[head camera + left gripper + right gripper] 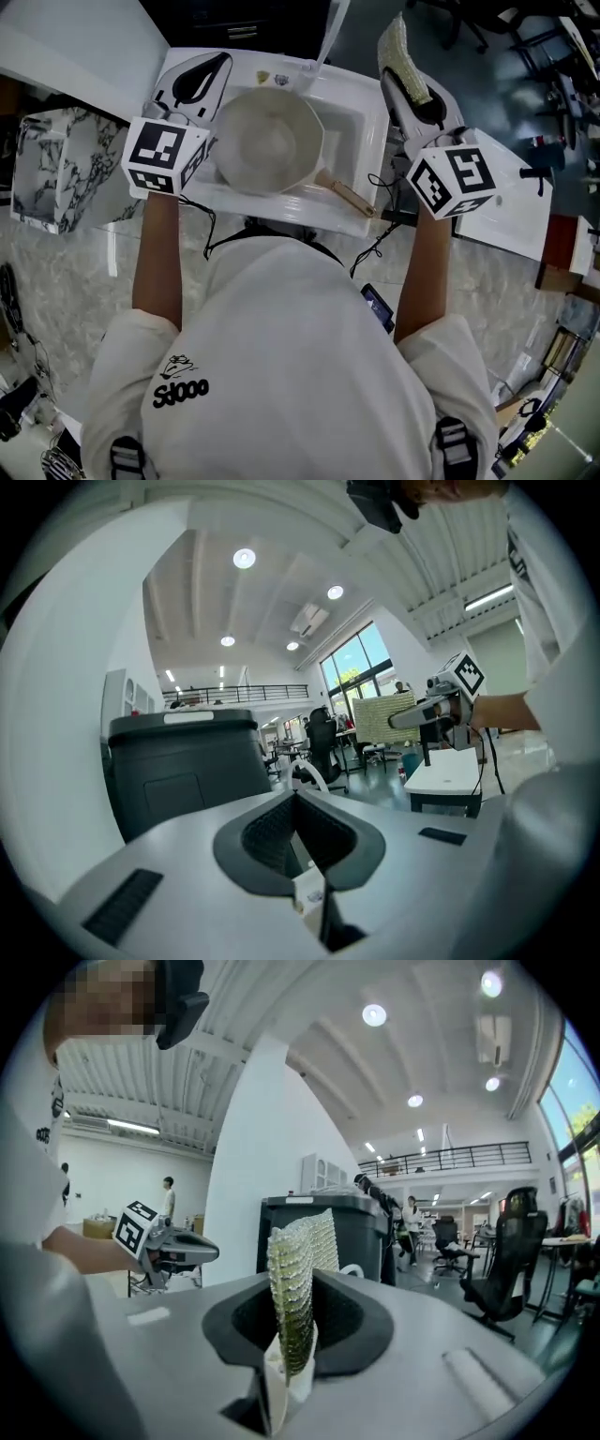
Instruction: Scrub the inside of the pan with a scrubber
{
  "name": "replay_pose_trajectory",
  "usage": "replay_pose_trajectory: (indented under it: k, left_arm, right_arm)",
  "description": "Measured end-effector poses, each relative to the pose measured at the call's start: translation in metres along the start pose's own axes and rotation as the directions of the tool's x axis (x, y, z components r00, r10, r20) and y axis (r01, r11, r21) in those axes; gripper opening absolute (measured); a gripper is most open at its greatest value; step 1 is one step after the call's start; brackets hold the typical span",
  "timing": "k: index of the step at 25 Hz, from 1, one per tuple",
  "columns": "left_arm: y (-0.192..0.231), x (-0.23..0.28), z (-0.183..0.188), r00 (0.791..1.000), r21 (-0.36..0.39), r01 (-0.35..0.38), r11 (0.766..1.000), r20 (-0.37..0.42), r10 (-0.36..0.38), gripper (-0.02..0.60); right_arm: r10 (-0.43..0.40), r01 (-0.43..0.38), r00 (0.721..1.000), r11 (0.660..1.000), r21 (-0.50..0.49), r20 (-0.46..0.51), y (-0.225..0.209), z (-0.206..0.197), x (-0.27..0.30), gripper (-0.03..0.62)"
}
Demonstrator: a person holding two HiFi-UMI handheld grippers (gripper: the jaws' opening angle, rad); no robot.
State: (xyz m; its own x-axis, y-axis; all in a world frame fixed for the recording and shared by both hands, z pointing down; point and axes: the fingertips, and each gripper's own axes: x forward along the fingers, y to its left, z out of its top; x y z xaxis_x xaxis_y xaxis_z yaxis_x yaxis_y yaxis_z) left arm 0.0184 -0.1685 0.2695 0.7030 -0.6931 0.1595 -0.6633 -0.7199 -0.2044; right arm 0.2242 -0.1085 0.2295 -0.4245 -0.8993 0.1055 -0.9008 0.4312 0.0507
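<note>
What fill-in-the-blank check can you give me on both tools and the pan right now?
1. The right tool is shut on the ____.
2. The pan sits in the white ____.
3. The left tool, jaws together, holds ____.
Missing words: scrubber; sink; nothing.

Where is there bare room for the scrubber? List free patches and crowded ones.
Free: the white counter left of the left gripper; the white table right of the right gripper, which grips the scrubber; a strip of sink floor right of the pan. Crowded: the basin's left, filled by the pan.
</note>
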Motion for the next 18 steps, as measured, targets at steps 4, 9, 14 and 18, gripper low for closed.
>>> replay_pose_trajectory:
  k: [4,9,14,18]
  left_arm:
    - [-0.006,0.004,0.042,0.996,0.061,0.016,0.998,0.085,-0.021,0.005]
    - [-0.019,0.002,0.077,0.986,0.110,0.045,0.993,0.153,-0.062,0.005]
    - [-0.028,0.008,0.082,0.986,0.128,0.062,0.990,0.147,-0.081,0.005]
    - [-0.030,0.010,0.080,0.987,0.129,0.067,0.989,0.137,-0.085,0.005]
  right_arm:
    - [-0.091,0.094,0.994,0.994,-0.053,0.053,-0.014,0.028,-0.025,0.072]
    - [-0.159,0.166,0.984,0.983,-0.078,0.086,-0.022,0.041,-0.050,0.071]
    - [-0.179,0.184,0.981,0.980,-0.073,0.069,-0.029,0.029,-0.056,0.071]
    - [-0.183,0.187,0.981,0.980,-0.073,0.058,-0.031,0.023,-0.055,0.071]
